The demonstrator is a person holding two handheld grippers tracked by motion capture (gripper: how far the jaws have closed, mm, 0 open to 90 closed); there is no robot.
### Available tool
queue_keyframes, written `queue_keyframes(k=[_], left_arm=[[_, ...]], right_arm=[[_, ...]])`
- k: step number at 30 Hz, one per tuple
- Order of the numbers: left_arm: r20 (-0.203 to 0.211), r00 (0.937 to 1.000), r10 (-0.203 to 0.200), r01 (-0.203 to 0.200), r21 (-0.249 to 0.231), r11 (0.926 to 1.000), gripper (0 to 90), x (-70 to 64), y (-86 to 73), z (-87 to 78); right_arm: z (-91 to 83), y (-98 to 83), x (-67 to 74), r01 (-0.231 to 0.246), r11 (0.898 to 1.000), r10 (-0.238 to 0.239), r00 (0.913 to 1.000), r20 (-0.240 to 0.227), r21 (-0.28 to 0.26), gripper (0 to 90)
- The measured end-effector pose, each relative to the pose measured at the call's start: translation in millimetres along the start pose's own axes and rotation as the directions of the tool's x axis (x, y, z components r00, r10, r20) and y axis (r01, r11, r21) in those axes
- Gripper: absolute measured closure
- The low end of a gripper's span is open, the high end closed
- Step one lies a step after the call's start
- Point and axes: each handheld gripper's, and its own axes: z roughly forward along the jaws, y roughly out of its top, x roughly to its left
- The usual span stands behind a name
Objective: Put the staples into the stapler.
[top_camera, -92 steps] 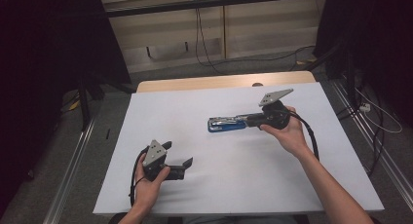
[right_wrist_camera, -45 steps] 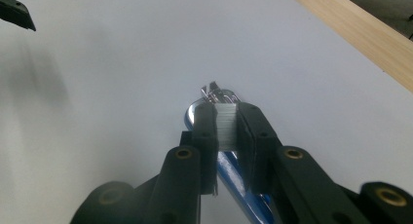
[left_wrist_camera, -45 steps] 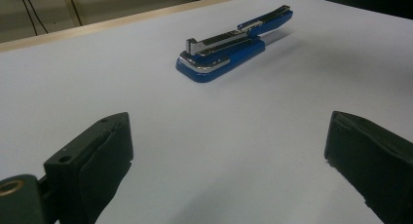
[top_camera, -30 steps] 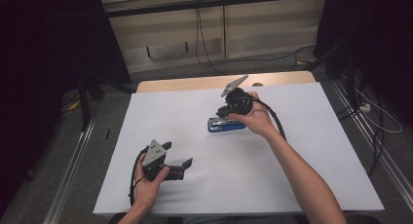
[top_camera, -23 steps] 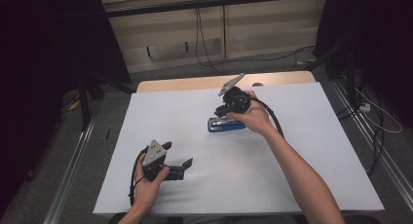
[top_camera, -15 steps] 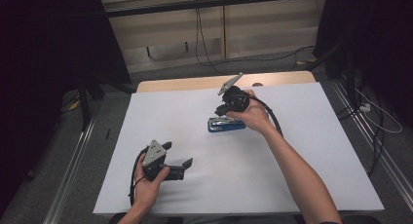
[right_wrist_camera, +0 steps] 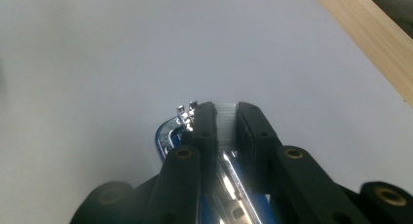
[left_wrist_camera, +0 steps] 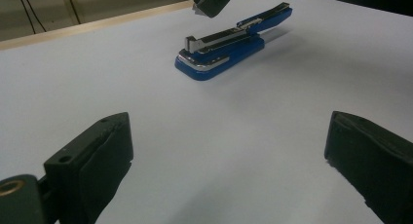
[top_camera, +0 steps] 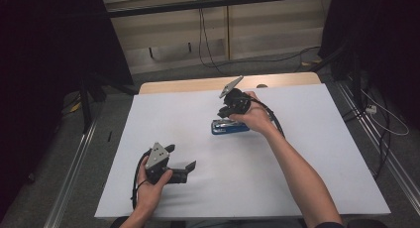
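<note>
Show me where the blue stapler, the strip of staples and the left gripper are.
blue stapler [left_wrist_camera: 221, 58]: left gripper view, on its blue base.
strip of staples [right_wrist_camera: 226, 124]: right gripper view, on the strip's top, between the right gripper's pads.
left gripper [top_camera: 179, 159]: high view, midway between its fingertips.

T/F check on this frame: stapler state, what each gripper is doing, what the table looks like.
1. The blue stapler lies on the white table. True.
2. The right gripper is shut on a strip of staples. True.
3. The left gripper grips the stapler. False: its jaws stand wide open, well short of it.
4. The stapler is red. False: blue with metal parts.
5. The right gripper sits above the stapler. True.
</note>
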Motion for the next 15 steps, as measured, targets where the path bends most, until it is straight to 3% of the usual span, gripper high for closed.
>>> queue_keyframes(k=[5, 15], left_arm=[[0.001, 1.0000, -0.002, 0.002, 0.000, 1.0000, 3.9, -0.2, 0.1, -0.8], [0.003, 1.0000, -0.002, 0.002, 0.000, 1.0000, 3.9, -0.3, 0.1, -0.9]], right_arm=[[3.4, 0.8, -1.0, 0.009, 1.000, -0.009, 0.9999, -0.008, -0.001, 79.4], [10.4, 2.5, 0.1, 0.074, 0.997, -0.073, 0.9968, -0.033, 0.027, 79.4]])
